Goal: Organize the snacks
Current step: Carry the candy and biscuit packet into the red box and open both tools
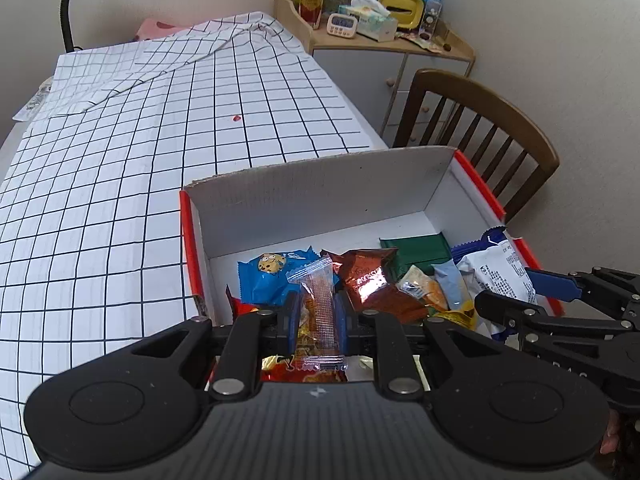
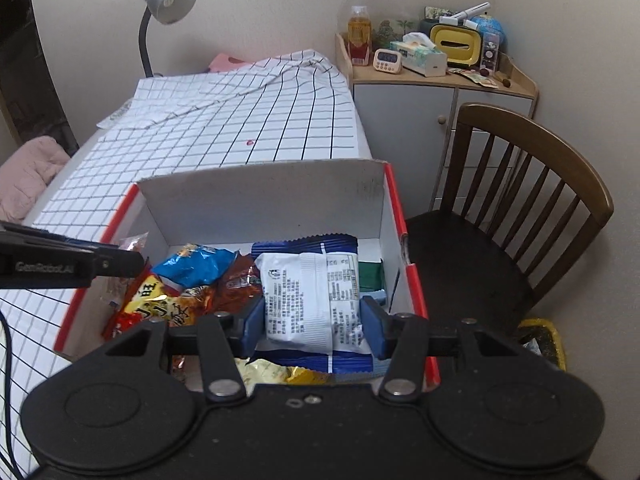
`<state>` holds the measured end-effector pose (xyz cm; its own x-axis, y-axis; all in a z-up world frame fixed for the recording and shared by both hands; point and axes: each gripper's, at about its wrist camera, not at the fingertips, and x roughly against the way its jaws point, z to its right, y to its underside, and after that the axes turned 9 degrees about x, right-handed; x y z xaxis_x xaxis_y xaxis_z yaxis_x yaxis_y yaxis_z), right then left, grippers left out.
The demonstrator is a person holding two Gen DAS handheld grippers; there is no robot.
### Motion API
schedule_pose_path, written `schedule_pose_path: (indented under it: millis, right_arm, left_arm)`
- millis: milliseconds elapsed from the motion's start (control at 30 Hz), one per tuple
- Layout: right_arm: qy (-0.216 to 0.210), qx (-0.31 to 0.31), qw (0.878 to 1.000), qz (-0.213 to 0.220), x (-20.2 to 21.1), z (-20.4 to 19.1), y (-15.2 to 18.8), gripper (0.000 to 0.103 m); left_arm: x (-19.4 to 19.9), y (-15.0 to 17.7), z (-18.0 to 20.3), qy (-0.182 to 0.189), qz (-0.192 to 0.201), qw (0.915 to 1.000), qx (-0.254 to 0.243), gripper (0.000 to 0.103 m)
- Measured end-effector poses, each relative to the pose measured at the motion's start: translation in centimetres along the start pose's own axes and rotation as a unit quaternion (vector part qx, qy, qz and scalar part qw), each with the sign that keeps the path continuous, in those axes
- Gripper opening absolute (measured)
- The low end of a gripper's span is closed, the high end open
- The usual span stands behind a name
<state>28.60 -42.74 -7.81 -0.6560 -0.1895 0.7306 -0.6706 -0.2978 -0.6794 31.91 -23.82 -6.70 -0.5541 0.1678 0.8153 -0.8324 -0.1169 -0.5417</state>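
A white cardboard box with red edges point(image 1: 320, 196) point(image 2: 264, 200) stands on the checked tablecloth and holds several snack packets. My left gripper point(image 1: 318, 312) is shut on a clear-wrapped orange wafer stick point(image 1: 322, 312), held upright over the box's near end. My right gripper point(image 2: 314, 320) is shut on a blue and white snack bag point(image 2: 308, 300), over the box's right side. That bag point(image 1: 500, 268) and the right gripper point(image 1: 532, 296) also show in the left wrist view. A blue cookie packet point(image 1: 268, 276), a brown packet point(image 1: 372, 280) and a green packet point(image 1: 416, 252) lie in the box.
The table with the checked cloth point(image 1: 160, 160) stretches to the left and back. A wooden chair point(image 2: 520, 208) stands right of the box. A cabinet point(image 2: 432, 80) with clutter is behind it. A desk lamp point(image 2: 160, 12) stands at the far table edge.
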Motion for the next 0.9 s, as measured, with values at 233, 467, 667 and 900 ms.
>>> schedule_pose_path:
  millis: [233,467,667,900]
  right_arm:
    - [-0.001,0.011,1.000,-0.028,-2.9,-0.3,-0.5,0.049]
    - [0.002,0.035,0.998,-0.043,-4.7,-1.1,-0.8,0.049]
    - [0.005,0.042,0.998,-0.055,-5.7,-1.3,-0.7,0.049]
    - [0.000,0.037,0.998,-0.055,-5.6,-1.0,-0.5,0.050]
  left_arm:
    - [-2.7,-0.9,0.8,-0.012,-0.018,0.9998,-0.004,0.018]
    - [-4.9,-1.2,1.4,-0.023,-0.034,0.9991,-0.012,0.018]
    - [-6.3,-1.1,1.6,-0.032,-0.043,0.9984,-0.016,0.018]
    - [-6.9,-0.9,1.8,-0.033,-0.051,0.9979,-0.022,0.018]
